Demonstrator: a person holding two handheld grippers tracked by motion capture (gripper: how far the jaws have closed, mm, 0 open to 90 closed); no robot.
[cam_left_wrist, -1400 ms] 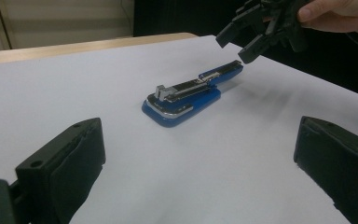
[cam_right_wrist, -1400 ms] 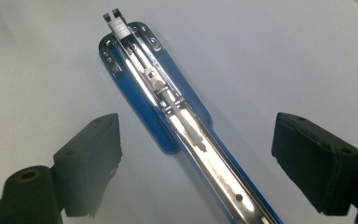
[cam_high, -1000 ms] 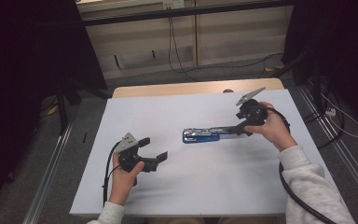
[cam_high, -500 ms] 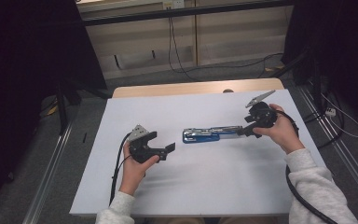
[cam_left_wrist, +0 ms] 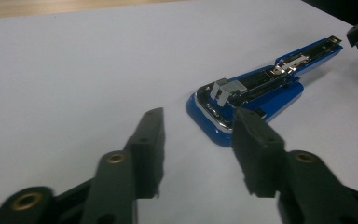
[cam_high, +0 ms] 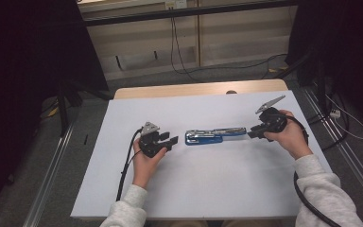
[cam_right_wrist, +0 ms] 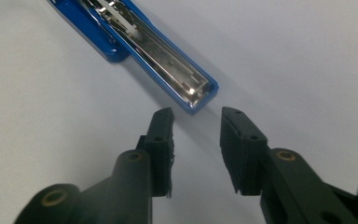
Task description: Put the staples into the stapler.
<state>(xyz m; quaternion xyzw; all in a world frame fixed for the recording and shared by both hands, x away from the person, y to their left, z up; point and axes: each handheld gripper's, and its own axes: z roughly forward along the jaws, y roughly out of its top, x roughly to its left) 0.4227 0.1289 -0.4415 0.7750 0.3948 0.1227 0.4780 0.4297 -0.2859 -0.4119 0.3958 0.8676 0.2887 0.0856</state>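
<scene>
The blue stapler (cam_high: 215, 135) lies opened flat at the middle of the white table (cam_high: 208, 189), long axis running left to right. The right gripper (cam_right_wrist: 196, 122), jaws apart and empty, sits just beside the stapler's right end, in line with it. The left gripper (cam_left_wrist: 198, 133), also parted and empty, is near the left end, slightly farther off.

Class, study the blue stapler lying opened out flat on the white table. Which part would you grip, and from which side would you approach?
Probably the narrow blue-and-silver staple channel at the right end of the opened blue stapler. It is slim with straight parallel sides, and the right gripper already faces it end-on, jaws open wider than it. Come from the right, along its length. The wide base near the left gripper looks harder to span.
</scene>
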